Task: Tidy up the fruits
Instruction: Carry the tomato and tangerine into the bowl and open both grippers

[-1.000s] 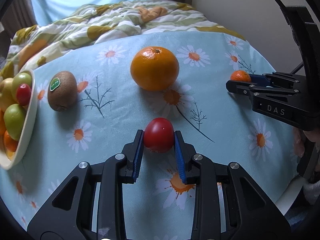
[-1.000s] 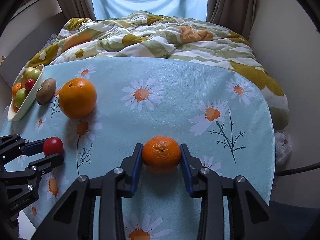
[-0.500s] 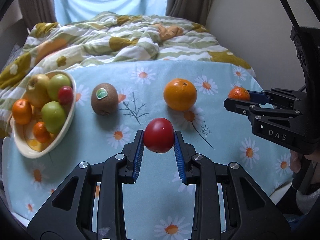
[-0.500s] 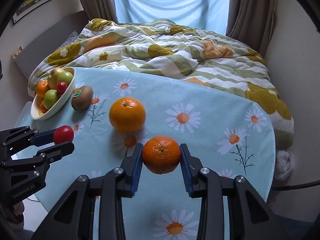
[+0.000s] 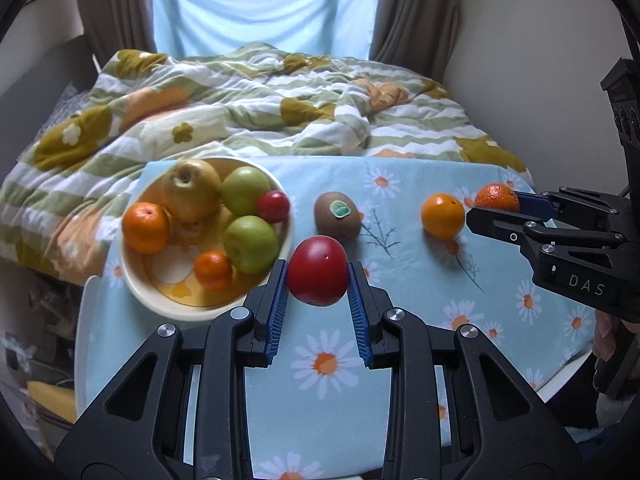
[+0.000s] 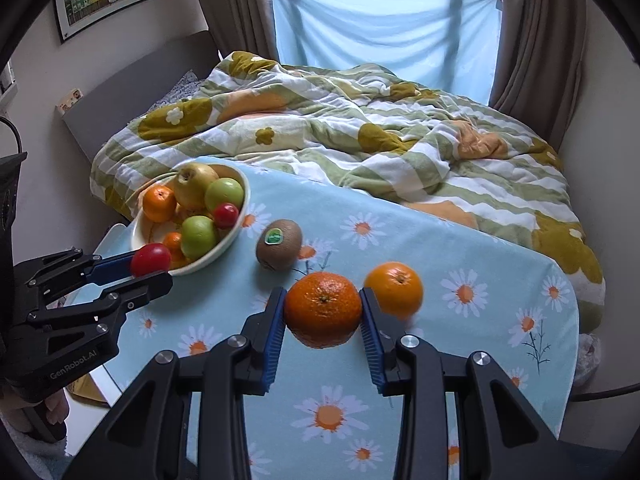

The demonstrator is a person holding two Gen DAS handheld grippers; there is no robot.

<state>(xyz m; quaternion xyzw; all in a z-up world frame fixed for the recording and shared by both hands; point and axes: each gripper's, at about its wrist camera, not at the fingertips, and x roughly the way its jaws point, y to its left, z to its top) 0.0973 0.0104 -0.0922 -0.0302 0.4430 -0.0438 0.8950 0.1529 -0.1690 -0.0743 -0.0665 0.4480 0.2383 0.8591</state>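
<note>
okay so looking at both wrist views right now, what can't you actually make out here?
- Left wrist view: the far side of the mandarin, hidden by the right gripper.
- Either view: the bowl floor under its fruit pile.
- Right wrist view: the kiwi sticker's print, too small.
- Left wrist view: the red fruit underside, facing away in the left gripper.

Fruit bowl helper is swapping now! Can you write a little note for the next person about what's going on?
Left gripper: shut on the red tomato, up off the table, near the bowl.
Right gripper: shut on the mandarin, also in the air.
Done: the bowl already holds apples, small oranges and a small red fruit.
Left: put both held fruits in the bowl, then fetch the kiwi and the orange lying on the daisy tablecloth.
</note>
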